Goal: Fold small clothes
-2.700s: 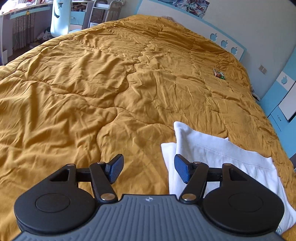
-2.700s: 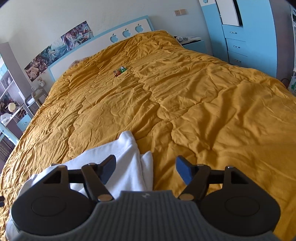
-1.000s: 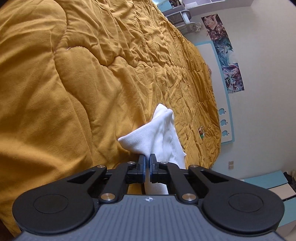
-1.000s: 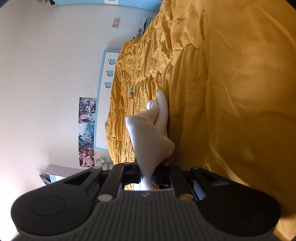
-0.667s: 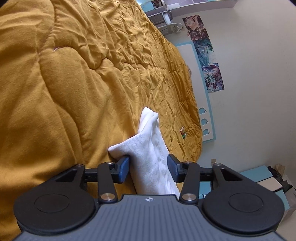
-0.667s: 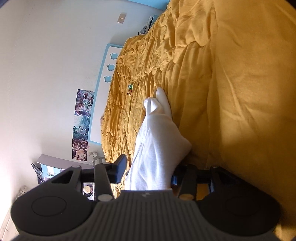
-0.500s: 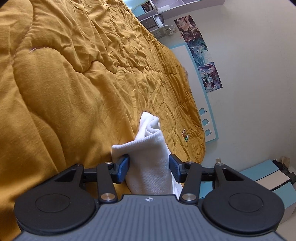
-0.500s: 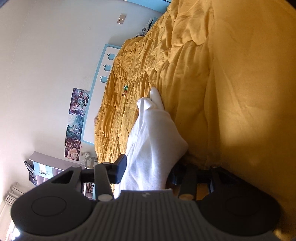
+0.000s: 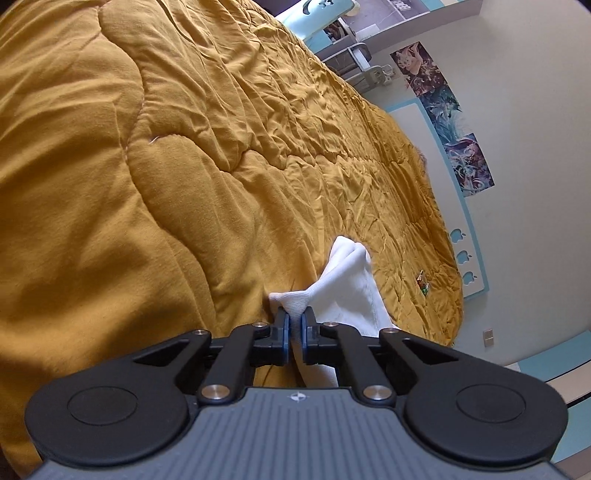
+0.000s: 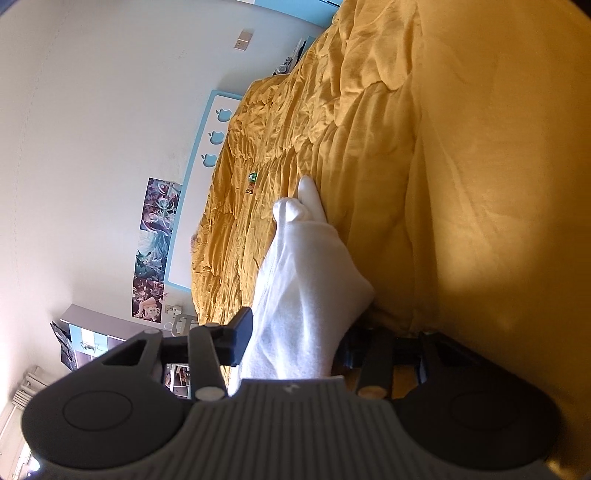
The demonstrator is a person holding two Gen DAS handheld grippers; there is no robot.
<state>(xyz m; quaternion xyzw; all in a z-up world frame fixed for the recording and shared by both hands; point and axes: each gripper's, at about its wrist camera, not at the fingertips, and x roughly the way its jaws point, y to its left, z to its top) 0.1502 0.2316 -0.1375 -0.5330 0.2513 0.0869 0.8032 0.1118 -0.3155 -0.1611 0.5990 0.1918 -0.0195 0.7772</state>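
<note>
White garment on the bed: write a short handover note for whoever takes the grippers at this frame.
Left gripper: shut on a corner of the white garment.
Right gripper: open, fingers either side of the garment, not clamping it.
The garment lies bunched and partly doubled on the orange quilt; a small colourful wrapper lies farther up the bed.
Done: one corner gripped.
Left: probably close the right gripper, then finish the fold and flatten it.

Definitely a bedroom at home, looks like a kid's or teen's room. There's a big bed with a rumpled mustard-yellow quilt (image 9: 192,155), a white headboard (image 10: 207,147) trimmed in light blue with little apple cutouts, and anime-style posters (image 10: 155,243) stuck on the cream wall. You can also spot shelves (image 9: 369,22) and light blue cabinet fronts (image 9: 554,354) along the edges.
</note>
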